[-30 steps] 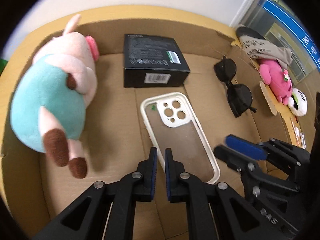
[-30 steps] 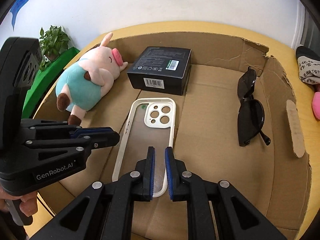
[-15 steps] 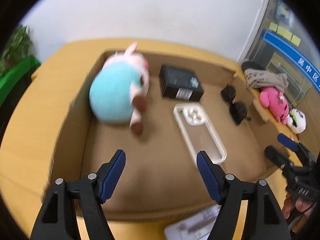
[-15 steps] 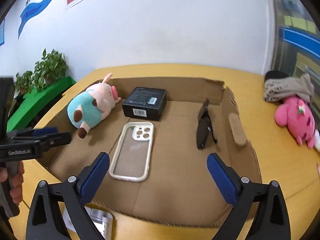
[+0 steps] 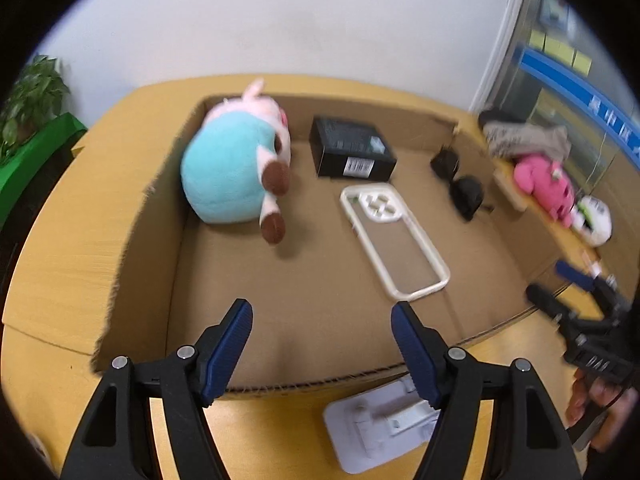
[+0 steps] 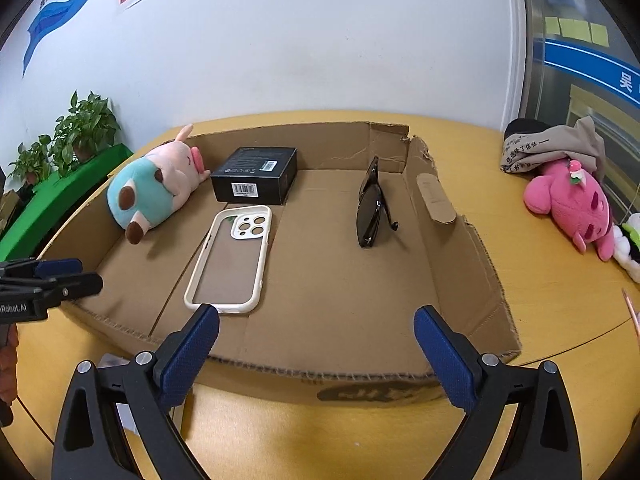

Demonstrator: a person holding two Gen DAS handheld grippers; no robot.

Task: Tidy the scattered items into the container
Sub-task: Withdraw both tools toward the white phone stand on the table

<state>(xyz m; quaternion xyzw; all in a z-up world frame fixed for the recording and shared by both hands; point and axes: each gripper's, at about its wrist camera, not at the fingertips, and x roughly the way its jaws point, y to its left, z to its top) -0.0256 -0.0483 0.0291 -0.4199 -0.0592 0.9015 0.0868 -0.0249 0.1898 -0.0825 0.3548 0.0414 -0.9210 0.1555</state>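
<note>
On the yellow table [image 6: 560,320], outside the box, a pink plush [image 6: 572,204] and a grey cloth bundle [image 6: 556,148] lie at the right of the right wrist frame, with potted plants [image 6: 76,128] on a green ledge at the left. In the left wrist frame a white plastic piece [image 5: 384,420] lies on the table at bottom centre, just outside the near wall of the box [image 6: 452,280].

Inside the box lie four things: a pig plush [image 6: 156,188] at upper left against the left wall, a black carton [image 6: 256,180] beside it at the back, a phone case [image 6: 232,256] flat in the middle, and sunglasses [image 6: 372,204] to the right, standing on edge.

The left gripper [image 5: 322,344] and right gripper [image 6: 316,354] both hang near the box's near edge with jaws spread wide, holding nothing. The phone case sits just beyond each, its near end close to the right gripper's left finger [image 6: 188,356].

The box's right wall is torn and folded outward. Bare cardboard floor lies between the case and sunglasses.
</note>
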